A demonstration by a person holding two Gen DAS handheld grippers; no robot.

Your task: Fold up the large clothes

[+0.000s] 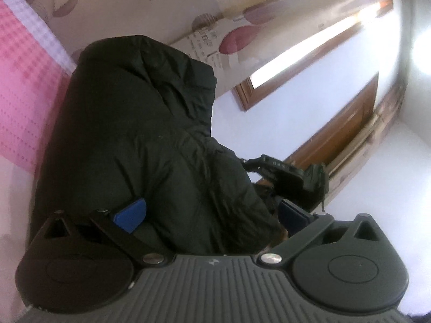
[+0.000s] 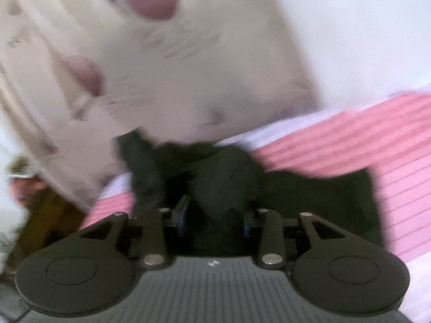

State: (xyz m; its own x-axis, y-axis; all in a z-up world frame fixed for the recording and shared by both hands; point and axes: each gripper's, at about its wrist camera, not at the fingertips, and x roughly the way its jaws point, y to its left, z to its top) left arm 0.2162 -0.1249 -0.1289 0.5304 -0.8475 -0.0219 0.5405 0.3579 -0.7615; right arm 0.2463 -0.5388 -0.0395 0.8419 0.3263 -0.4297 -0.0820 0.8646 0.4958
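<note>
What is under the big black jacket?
The black jacket lies on a pink striped bedcover, which shows around it. Whatever sits directly beneath the jacket is covered, and the right view is blurry.

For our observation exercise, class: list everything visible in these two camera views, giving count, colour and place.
jacket: one, black, padded, lying bunched on the bed
bed cover: one, pink and white, under the jacket
curtain: one, cream with mauve petals, behind the bed
door: one, brown wood, far wall
left gripper: one, black with blue pads, wide open around jacket fabric
right gripper: one, black, jacket fabric between its fingers; blurred
</note>
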